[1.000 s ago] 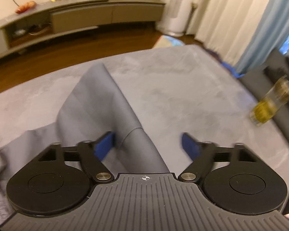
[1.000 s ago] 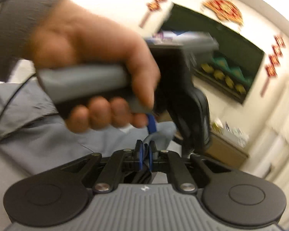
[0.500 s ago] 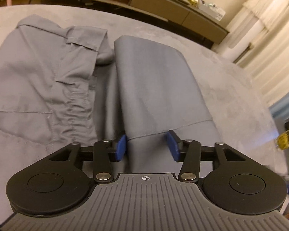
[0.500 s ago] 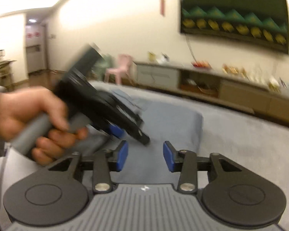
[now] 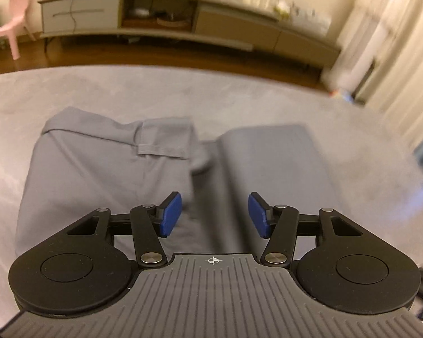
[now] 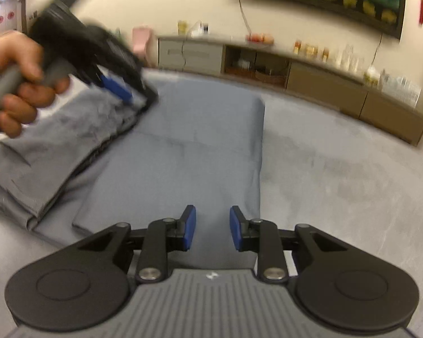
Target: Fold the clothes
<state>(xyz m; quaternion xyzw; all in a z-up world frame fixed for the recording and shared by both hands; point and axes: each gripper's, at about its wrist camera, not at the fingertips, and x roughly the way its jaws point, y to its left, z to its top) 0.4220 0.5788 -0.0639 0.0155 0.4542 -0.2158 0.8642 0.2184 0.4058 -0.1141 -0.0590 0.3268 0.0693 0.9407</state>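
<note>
Grey trousers [image 5: 104,174] on grey surface [image 5: 352,129], low sideboard [image 5: 183,19] behind, pink chair [image 5: 10,22]

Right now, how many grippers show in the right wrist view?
2. The right gripper sits bottom centre, jaws open over the folded grey garment. The left gripper is upper left in a hand, blurred, above the garment's other half.

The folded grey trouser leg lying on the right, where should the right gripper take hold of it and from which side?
Probably the near hem end of the folded grey trouser leg, approached from the near side, tilted down. That edge lies flat just ahead of the right gripper, whose open fingers already straddle it.
</note>
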